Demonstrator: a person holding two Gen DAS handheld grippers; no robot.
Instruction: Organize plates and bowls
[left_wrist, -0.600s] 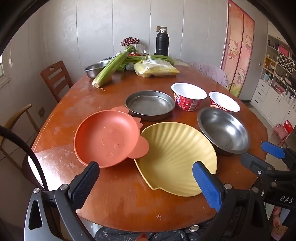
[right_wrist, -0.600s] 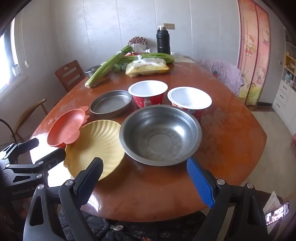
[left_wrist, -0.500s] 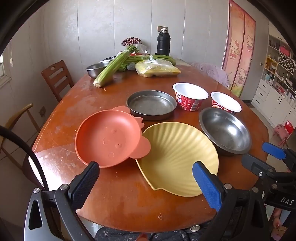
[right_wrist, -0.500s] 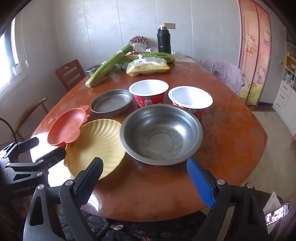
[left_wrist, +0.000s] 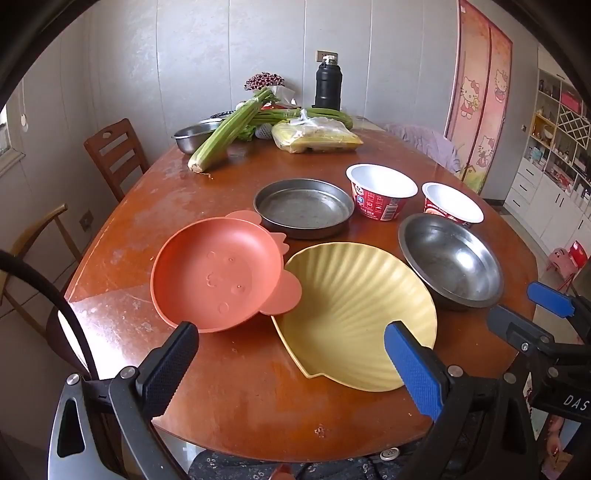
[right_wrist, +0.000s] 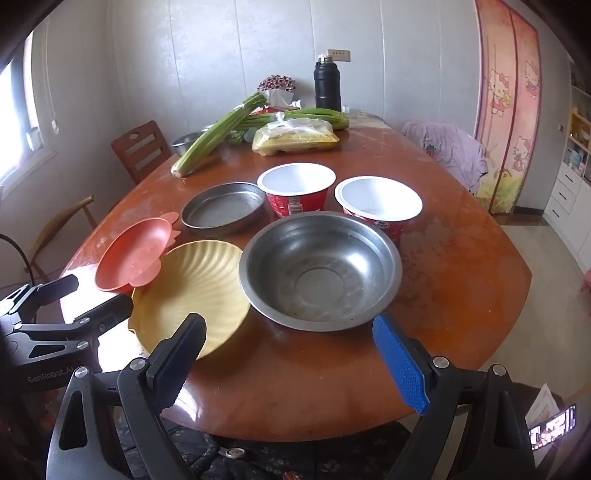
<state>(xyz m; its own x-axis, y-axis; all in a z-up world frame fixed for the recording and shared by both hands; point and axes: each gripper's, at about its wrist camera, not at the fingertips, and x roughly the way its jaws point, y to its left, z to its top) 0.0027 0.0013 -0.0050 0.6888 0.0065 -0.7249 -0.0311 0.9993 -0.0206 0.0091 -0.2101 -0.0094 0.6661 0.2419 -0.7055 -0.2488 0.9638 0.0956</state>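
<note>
We are holding two grippers, the left gripper (left_wrist: 288, 358) and right gripper (right_wrist: 291, 350), both spread apart and gripping nothing, over the near edge of one wooden table (left_wrist: 236, 398). We are counting:
- one orange plate (left_wrist: 218, 269), left, overlapping one yellow shell plate (left_wrist: 354, 314)
- one steel bowl (right_wrist: 321, 269), right
- one steel pan (left_wrist: 304, 206), farther
- two paper cups (right_wrist: 295, 184) (right_wrist: 378, 203)
- one black flask (left_wrist: 328, 86), far end.
</note>
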